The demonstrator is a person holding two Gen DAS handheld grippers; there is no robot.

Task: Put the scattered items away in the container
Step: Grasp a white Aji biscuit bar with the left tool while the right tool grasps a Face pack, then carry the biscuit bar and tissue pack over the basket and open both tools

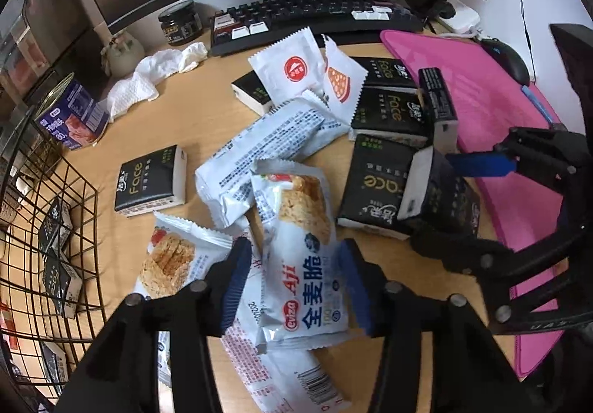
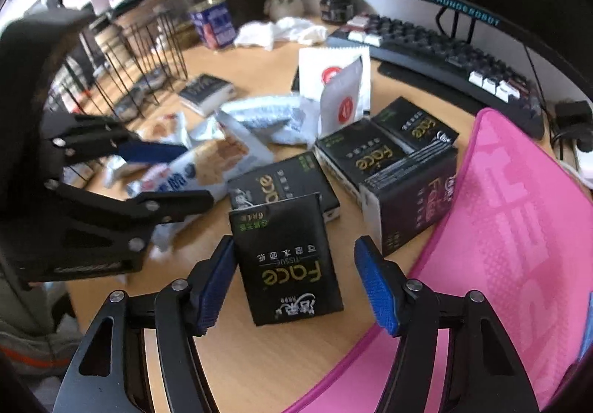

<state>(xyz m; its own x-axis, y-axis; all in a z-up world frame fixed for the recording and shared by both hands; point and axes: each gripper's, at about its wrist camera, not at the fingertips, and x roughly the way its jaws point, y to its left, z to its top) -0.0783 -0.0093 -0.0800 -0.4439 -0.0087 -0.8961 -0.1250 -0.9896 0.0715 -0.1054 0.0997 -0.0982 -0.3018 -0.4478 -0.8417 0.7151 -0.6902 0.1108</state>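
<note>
My left gripper [image 1: 296,246] points down over a pile of white snack packets. Its blue pads touch both long edges of the top Aji wholewheat packet [image 1: 304,227], which lies flat on the others. In the right wrist view the left gripper [image 2: 196,174] closes around that same packet [image 2: 192,168]. My right gripper [image 2: 294,242] stands open astride a black Face tissue pack [image 2: 289,264] that leans tilted on another pack, with a gap at the right pad [image 2: 378,287]. The right gripper [image 1: 431,200] also shows in the left view. The black wire basket [image 1: 79,227] sits at the left and holds several tissue packs.
More black tissue packs [image 1: 389,109], one apart [image 1: 148,179], and white sachets [image 1: 289,72] lie on the wooden desk. A pink mat [image 1: 493,109] with a mouse [image 1: 509,60] is on the right. A keyboard [image 1: 307,16], jar [image 1: 181,23], tin [image 1: 70,116] and crumpled tissue [image 1: 148,75] stand behind.
</note>
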